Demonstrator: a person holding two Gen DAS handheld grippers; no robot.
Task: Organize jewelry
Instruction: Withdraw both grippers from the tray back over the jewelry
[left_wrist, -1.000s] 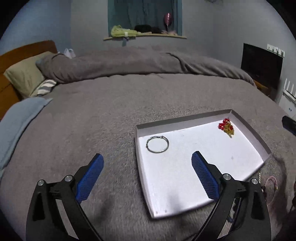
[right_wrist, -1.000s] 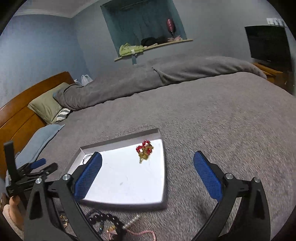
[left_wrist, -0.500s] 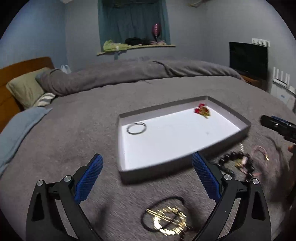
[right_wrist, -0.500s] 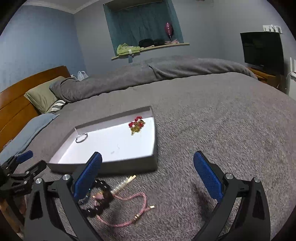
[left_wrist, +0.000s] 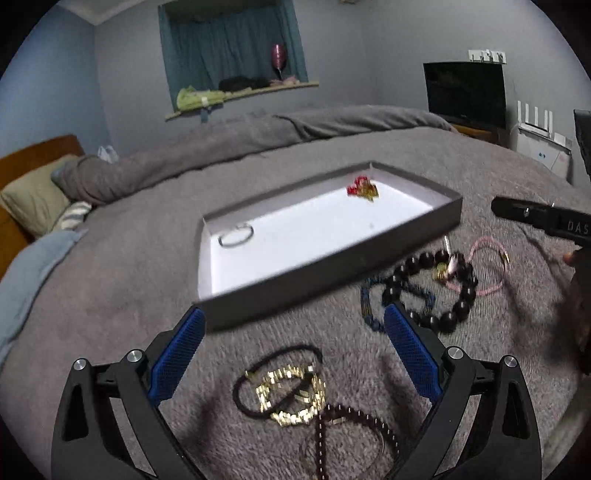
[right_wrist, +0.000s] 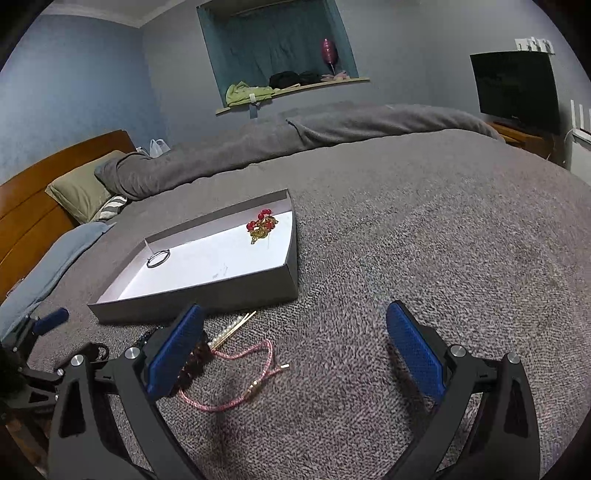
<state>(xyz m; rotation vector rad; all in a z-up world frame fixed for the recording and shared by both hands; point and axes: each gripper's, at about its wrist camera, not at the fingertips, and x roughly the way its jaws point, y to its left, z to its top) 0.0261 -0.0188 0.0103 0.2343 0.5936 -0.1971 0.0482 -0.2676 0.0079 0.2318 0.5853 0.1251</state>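
Gold chain bracelet (left_wrist: 291, 395) lies loose on the grey bedspread (right_wrist: 424, 229) just before the tray's (left_wrist: 332, 273) near edge, both grippers, left (left_wrist: 293, 354) and right (right_wrist: 293, 347), gaping empty above it, so fetching seems under way, needing the left lowered and closed.

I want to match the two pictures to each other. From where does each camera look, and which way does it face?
Left wrist: sits on the left gripper, low over the bed, facing the tray and loose jewelry; its open blue fingers show.
Right wrist: sits on the right gripper, facing the tray and pink cord bracelet; its open fingers show.
Shared: tray, silver ring, red bead piece, window shelf.
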